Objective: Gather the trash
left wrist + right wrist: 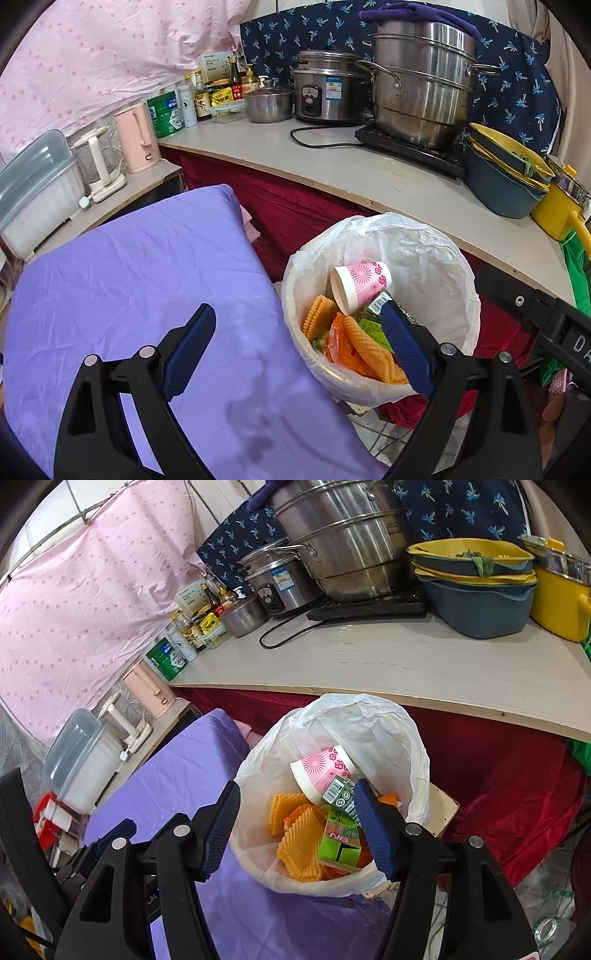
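Two grippers noted, both with blue ribbed pads. The left gripper (301,349) stands spread wide with nothing between its fingers, one pad over the purple cloth (140,266), the other over the bin. The right gripper (297,825) is likewise parted and empty, poised above the bin's mouth.

One waste bin (258,864), lined with a white plastic bag (373,723), stands on the floor beside the cloth-covered surface and below the edge of the counter (332,166). Trash inside, counted from the right wrist view: one pink flowered paper cup (319,771) lying on its side, one green drink carton (341,840), one smaller green carton (338,792) against the cup, and several orange waffle-textured pieces (301,843), at least three.

On the counter, left to right: one pink kettle (135,136), a cluster of bottles and tins, one small steel pot (267,103), one rice cooker (327,92), one tall steel steamer (421,85) on a hob, stacked blue-and-yellow basins (502,181).
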Demonstrator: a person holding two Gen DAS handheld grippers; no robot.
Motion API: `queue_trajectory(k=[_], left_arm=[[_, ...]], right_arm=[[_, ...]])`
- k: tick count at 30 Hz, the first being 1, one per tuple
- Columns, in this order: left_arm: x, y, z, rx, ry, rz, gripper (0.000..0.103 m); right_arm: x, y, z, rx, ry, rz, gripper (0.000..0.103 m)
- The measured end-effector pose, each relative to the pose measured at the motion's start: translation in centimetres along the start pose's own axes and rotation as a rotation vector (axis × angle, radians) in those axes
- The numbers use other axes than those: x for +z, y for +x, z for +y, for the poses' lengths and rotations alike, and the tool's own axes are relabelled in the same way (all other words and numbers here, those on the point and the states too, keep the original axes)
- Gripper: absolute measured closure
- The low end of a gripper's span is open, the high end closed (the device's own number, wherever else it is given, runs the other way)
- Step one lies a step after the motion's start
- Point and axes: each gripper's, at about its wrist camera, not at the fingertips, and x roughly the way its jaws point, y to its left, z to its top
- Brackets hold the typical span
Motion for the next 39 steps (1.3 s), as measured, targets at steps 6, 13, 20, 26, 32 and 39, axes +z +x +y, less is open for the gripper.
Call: queue_trajectory(k=[6,13,20,26,32,39], left_arm=[[-0.5,-2.4,0.8,0.036,-0.009,-0.010,0.017],[-1.8,-5.1,2.1,0.076,-0.034,-0.004,0.016],[-3.6,-7.3,3.1,0.095,-0.040,-0.007,0.014],[-5.0,-8.5,4.1,0.115,-0.066,0.004,0.012],[-6.3,-9.1,4.0,0.133,-0.047,0.022,0.012],[-7.2,-10.1,3.9,0.141,-0.049,0.024,0.012]], right_arm=[[-0.8,-2.3,1.6,-0.023,-0.077,-0.027,0.032],[-2.5,-4.6,3.1,-0.040,-0.163,-0.030,0.025],[-4.1,-6.8,3.8,-0.072,-0.218,-0.038,0.018],[-5.6,-7.7,4.1,-0.091,-0.254,-0.010,0.017],[-6.6,-8.6,3.8,-0.101,-0.256,0.005,0.012],[-7.4,-9.2,3.7,-0.132,-0.284,0.031,0.012]])
